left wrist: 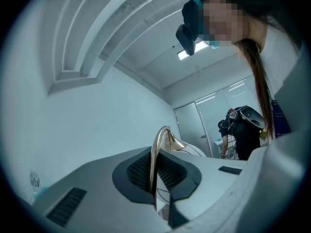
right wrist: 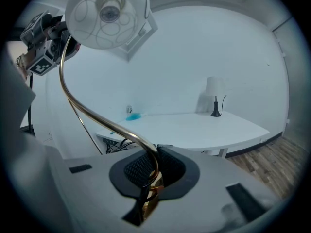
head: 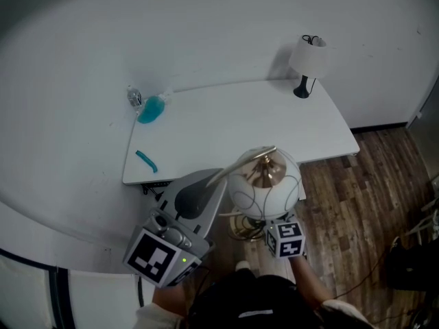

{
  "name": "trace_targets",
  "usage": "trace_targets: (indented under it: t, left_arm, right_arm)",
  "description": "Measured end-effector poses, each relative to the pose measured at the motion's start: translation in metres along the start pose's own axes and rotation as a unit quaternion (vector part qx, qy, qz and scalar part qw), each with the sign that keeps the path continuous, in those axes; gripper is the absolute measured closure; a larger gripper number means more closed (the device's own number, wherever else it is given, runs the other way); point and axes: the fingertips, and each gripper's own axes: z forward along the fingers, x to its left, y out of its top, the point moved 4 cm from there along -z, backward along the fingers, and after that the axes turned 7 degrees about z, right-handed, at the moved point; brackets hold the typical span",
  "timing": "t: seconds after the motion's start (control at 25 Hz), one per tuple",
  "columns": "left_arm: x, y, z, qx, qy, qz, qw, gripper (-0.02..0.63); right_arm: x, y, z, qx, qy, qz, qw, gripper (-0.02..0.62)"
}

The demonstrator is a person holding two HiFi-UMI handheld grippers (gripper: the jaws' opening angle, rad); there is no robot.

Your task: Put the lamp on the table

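Both grippers hold the lamp point(head: 264, 182) above the floor, short of the table point(head: 226, 125). The left gripper point(left wrist: 155, 176) pinches the upper bend of the gold stem point(right wrist: 97, 118); the right gripper point(right wrist: 149, 178) pinches its lower end. In the head view the shade point(right wrist: 104, 13) hides the right jaws and most of the base point(head: 241, 230).

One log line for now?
state: holding | left gripper: shut on lamp | right gripper: shut on lamp | lamp: not on table

A white worktop point(head: 240, 125) stands against a plain white wall point(head: 206, 26); dark wood floor point(head: 374, 197) lies to its right.
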Motion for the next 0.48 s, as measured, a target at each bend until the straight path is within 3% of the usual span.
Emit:
trace_targets:
  t: [0.48]
  left_arm:
    - [0.0044,-0.0023,0.0013,-0.010,-0.009,-0.003,0.9999,0.594]
  right_arm:
    - [0.0002,0.0004,0.0036,0.000,-0.008,0.000,1.000,0.581]
